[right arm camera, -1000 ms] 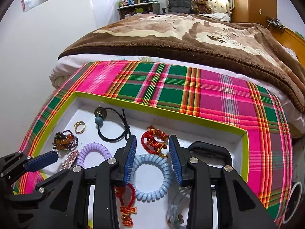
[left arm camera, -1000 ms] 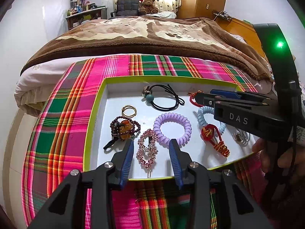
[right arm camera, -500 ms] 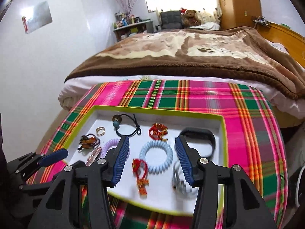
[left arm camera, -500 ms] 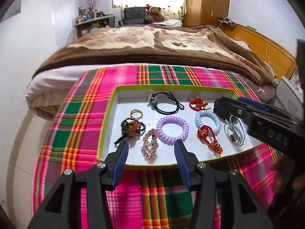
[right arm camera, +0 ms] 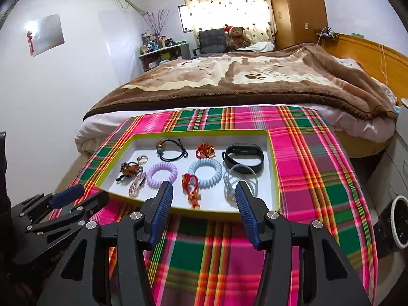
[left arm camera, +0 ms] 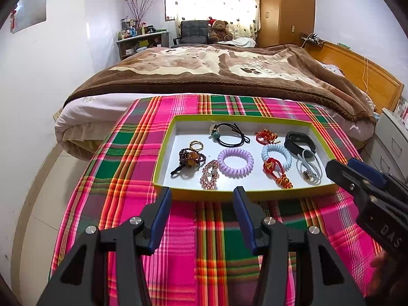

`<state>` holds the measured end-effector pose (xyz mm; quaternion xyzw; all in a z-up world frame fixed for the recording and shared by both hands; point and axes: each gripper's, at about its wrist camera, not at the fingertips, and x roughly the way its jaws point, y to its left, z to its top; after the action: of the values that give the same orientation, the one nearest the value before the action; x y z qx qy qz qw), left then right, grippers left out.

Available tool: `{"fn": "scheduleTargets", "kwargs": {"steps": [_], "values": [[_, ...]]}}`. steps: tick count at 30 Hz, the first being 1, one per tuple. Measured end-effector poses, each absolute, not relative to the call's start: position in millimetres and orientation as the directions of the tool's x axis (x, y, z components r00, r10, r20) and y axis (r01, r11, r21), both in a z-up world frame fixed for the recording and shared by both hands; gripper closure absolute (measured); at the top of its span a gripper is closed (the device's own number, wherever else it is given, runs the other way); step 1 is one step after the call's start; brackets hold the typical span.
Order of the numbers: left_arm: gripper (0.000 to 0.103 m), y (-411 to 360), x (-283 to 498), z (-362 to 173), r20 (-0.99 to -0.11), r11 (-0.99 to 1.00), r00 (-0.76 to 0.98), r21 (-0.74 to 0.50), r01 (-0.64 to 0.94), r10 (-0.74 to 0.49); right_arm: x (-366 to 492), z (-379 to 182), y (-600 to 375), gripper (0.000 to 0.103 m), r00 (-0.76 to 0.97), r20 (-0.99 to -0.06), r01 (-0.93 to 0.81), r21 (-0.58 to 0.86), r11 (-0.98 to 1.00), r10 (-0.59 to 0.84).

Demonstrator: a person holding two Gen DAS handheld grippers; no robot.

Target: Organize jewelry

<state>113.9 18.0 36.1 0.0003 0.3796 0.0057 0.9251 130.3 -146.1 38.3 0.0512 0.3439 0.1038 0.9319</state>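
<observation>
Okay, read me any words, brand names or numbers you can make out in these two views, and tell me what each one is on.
"DAS": white letters on the black body of the right hand-held gripper, seen in the left wrist view.
Red marks on the wall poster: too blurred to read.
Labels on the desk bottles: too small to read.
Nothing else is legible.

Both views forward, tray (left arm camera: 163, 153) shared

Right claw (left arm camera: 357, 176) cut by frame edge

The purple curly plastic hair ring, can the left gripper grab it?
Probably yes. The left gripper is open and empty, and the purple spiral hair ring lies uncovered in the white tray, just beyond its near rim.
</observation>
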Motion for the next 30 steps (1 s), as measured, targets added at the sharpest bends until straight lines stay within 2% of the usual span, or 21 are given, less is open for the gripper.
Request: {"fn": "scheduleTargets", "kwargs": {"steps": [30], "values": [[0.051,15,86,42,-0.694,0.999,0.720,-0.034,-0.002,-0.022,100,38,-146,0.051,0.748,-0.628,-0.144,0.164,0.976,0.216]]}}
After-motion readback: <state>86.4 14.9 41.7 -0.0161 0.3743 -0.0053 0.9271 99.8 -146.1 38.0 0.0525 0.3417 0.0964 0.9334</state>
